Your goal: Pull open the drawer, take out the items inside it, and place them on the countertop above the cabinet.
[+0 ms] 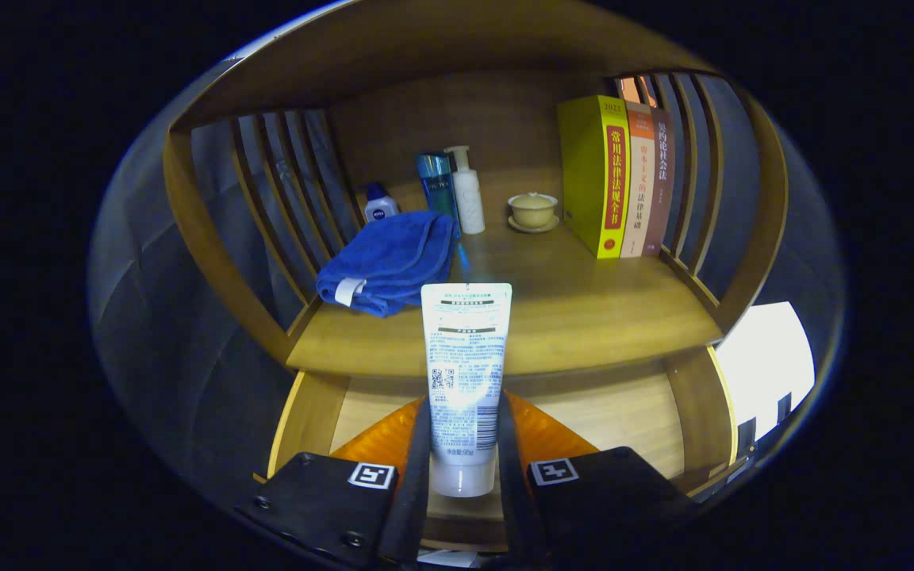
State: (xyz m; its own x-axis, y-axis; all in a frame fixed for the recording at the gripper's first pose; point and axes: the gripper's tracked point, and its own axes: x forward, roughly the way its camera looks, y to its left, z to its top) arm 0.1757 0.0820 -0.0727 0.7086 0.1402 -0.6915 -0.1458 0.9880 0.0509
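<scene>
Claw (463, 444) clamped on white tube (465, 373), both fingers pressing its lower sides, tube upright above open drawer (616, 412) and before wooden bench (584, 309) carrying blue towel (389, 262), bottles (453, 186), lidded cup (533, 210), three books (616, 174).

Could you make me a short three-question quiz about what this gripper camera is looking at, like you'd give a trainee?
1. True or false: the gripper is open and holds nothing.
2. What lies on the countertop just beyond the tube?
A. a folded blue towel
B. a red mug
C. a pair of scissors
3. Fill in: beside the lidded cup stand three upright ____.

Key:
1. False: both fingers press on the white tube, which stands cap down between them.
2. A: the blue towel.
3. books, the nearest of them yellow.
</scene>
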